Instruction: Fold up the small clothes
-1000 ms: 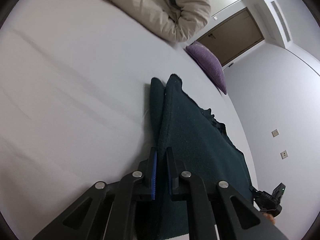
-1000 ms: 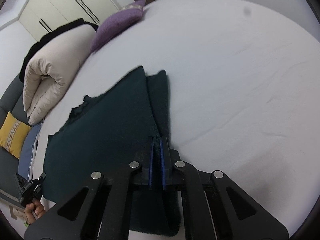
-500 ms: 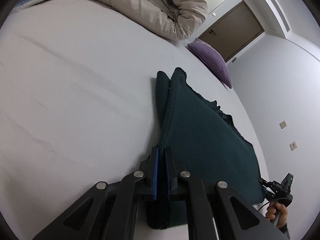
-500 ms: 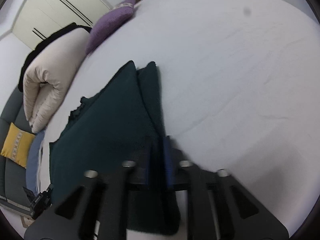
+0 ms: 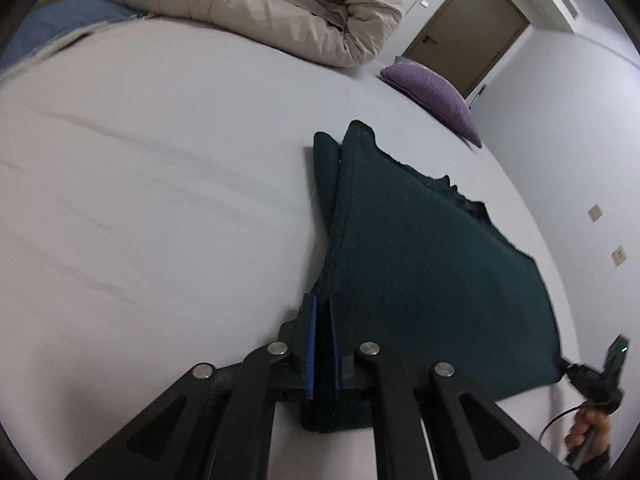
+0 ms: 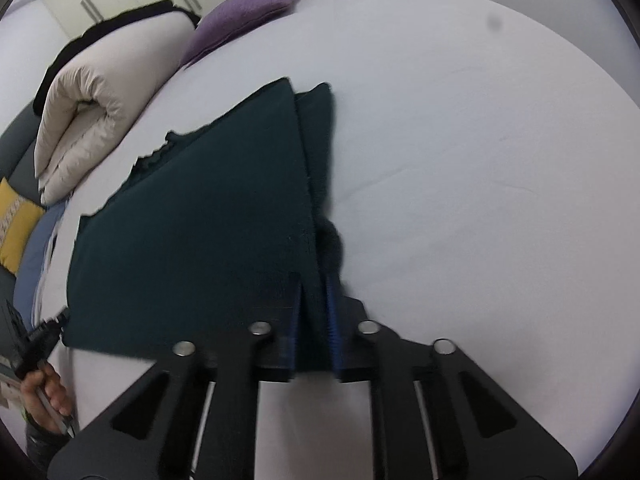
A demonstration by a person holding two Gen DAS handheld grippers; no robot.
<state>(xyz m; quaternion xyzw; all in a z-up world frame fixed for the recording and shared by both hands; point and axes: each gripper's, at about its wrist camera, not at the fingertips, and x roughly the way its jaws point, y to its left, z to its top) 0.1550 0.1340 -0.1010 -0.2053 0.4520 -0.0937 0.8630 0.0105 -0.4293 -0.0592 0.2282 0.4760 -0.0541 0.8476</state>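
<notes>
Nubby dark-green knit cloth [image 5: 420,264] lies on a smooth matt bedsheet [image 5: 160,200]; puffy beige duvet [image 5: 280,4] behind.

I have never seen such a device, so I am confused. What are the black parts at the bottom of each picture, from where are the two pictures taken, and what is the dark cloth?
There is no robot here. A person holds a two-finger gripper in each hand, and each carries a wide-angle camera looking along its fingers. One picture comes from the left gripper, the other from the right gripper. The black bars are their fingers.

Both are shut on one dark green garment, each at a near corner. The right one's jaws have just been closing on it. The garment lies spread on a white bed, with a beige duvet and a purple cushion behind.
</notes>
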